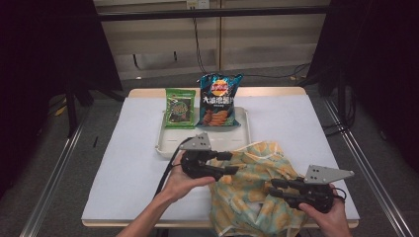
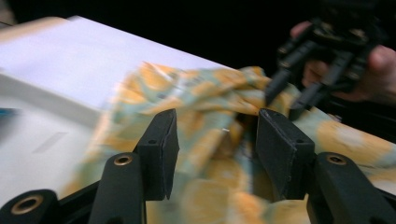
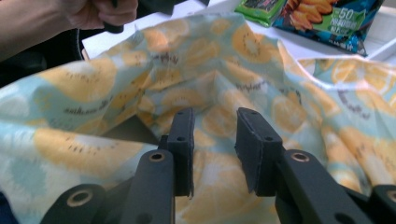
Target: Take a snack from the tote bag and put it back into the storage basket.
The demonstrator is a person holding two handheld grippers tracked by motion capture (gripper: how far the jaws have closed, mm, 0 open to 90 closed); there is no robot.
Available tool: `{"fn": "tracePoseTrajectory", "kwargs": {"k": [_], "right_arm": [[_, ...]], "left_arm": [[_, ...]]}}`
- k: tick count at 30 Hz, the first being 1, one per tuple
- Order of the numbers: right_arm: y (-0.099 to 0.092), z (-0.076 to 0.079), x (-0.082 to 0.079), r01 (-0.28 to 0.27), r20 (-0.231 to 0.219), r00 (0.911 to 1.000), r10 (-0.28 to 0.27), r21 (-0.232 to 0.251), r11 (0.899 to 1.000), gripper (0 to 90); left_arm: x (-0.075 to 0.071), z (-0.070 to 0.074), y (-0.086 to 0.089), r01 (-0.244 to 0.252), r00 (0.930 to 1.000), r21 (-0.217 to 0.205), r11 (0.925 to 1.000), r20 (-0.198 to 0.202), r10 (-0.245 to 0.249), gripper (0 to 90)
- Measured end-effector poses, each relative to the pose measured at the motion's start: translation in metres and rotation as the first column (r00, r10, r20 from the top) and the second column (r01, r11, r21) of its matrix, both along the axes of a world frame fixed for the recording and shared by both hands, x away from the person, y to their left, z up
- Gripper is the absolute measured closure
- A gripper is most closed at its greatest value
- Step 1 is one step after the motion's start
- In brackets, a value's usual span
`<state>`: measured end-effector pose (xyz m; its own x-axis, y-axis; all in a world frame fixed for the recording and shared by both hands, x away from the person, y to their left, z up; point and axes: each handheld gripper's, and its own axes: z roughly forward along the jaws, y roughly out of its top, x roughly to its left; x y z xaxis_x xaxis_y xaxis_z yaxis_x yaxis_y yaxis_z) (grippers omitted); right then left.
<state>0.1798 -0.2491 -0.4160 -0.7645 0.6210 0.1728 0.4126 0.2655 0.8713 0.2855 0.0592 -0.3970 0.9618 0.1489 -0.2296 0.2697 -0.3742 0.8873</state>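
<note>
— What sits at the far side of the table?

— A tray, just left of centre. Two snack packets lie on its far part: the smaller packet on the left, the larger chip bag touching it on the right.

— And nearer?

— A crumpled cloth bag lies at the near edge, right of centre, its far corner reaching the tray's near right rim.

— The grippers?

— The left gripper is at the cloth's left side, the right gripper at its near right part; they point toward each other.
</note>
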Motion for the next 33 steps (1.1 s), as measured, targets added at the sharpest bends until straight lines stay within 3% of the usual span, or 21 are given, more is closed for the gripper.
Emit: {"fn": "tracePoseTrajectory", "kwargs": {"k": [1, 3, 5, 7, 9, 11, 13, 18, 21, 22, 23, 26, 27, 30, 32, 33], "right_arm": [[-0.002, -0.003, -0.003, -0.001, -0.007, 1.0000, 0.001, -0.001, 1.000, 68.2], [-0.002, -0.004, -0.004, 0.001, -0.007, 1.0000, -0.001, -0.002, 1.000, 68.2], [-0.003, -0.008, -0.005, -0.004, -0.015, 0.9999, 0.004, -0.003, 1.000, 68.1], [-0.002, -0.009, -0.005, -0.003, -0.014, 0.9999, 0.003, -0.005, 1.000, 66.5], [-0.001, -0.010, -0.005, 0.000, -0.014, 0.9999, 0.000, -0.006, 1.000, 63.3], [0.000, -0.011, -0.005, -0.003, -0.013, 0.9999, 0.003, -0.009, 1.000, 60.8], [0.001, -0.012, -0.005, -0.004, -0.014, 0.9999, 0.004, -0.012, 1.000, 60.1], [0.005, -0.014, -0.006, -0.004, -0.013, 0.9999, 0.004, -0.020, 1.000, 52.5], [0.005, -0.016, -0.005, 0.014, -0.020, 0.9997, -0.014, -0.019, 1.000, 46.7], [0.005, -0.016, -0.005, 0.014, -0.020, 0.9997, -0.014, -0.019, 1.000, 46.7], [0.005, -0.017, -0.004, 0.014, -0.021, 0.9997, -0.015, -0.021, 1.000, 45.9], [0.006, -0.017, -0.005, 0.013, -0.019, 0.9997, -0.013, -0.021, 1.000, 45.5], [0.006, -0.017, -0.006, 0.013, -0.019, 0.9997, -0.013, -0.021, 1.000, 44.9], [0.008, -0.018, -0.008, 0.012, -0.022, 0.9997, -0.012, -0.025, 1.000, 44.4], [0.008, -0.020, -0.007, 0.009, -0.021, 0.9997, -0.010, -0.030, 1.000, 42.2], [0.008, -0.020, -0.007, 0.009, -0.021, 0.9997, -0.010, -0.030, 1.000, 42.2]], "left_arm": [[-0.004, -0.005, -0.004, 0.014, 0.9998, -0.002, 0.9999, -0.016, -0.014, 50.5], [-0.009, -0.014, -0.010, 0.039, 0.9984, 0.034, 0.9986, -0.041, -0.038, 50.4], [-0.013, -0.020, -0.011, 0.052, 0.9984, 0.072, 0.9960, -0.027, -0.051, 50.0], [-0.017, -0.022, -0.010, 0.070, 0.9967, 0.077, 0.9946, -0.047, -0.066, 48.7], [-0.021, -0.025, -0.008, 0.088, 0.9956, 0.090, 0.9921, -0.040, -0.084, 48.4], [-0.026, -0.032, -0.006, 0.103, 0.9944, 0.130, 0.9862, -0.036, -0.099, 48.0], [-0.028, -0.035, -0.005, 0.101, 0.9946, 0.144, 0.9844, -0.039, -0.096, 47.3], [-0.037, -0.040, 0.001, 0.114, 0.9934, 0.179, 0.9773, -0.027, -0.111, 35.5], [-0.048, -0.045, 0.003, 0.128, 0.9917, 0.195, 0.9723, -0.015, -0.128, 35.5], [-0.048, -0.045, 0.003, 0.128, 0.9917, 0.195, 0.9723, -0.015, -0.128, 35.5], [-0.052, -0.046, 0.003, 0.116, 0.9925, 0.201, 0.9727, 0.012, -0.121, 35.1], [-0.056, -0.047, 0.003, 0.107, 0.9937, 0.199, 0.9742, 0.013, -0.112, 34.4], [-0.058, -0.046, 0.004, 0.118, 0.9917, 0.214, 0.9698, 0.025, -0.126, 34.1], [-0.063, -0.047, 0.008, 0.114, 0.9907, 0.227, 0.9672, 0.047, -0.127, 33.8], [-0.063, -0.049, 0.011, 0.117, 0.9910, 0.222, 0.9679, 0.037, -0.129, 33.0], [-0.063, -0.049, 0.012, 0.115, 0.9904, 0.244, 0.9630, 0.047, -0.130, 33.0]]}}
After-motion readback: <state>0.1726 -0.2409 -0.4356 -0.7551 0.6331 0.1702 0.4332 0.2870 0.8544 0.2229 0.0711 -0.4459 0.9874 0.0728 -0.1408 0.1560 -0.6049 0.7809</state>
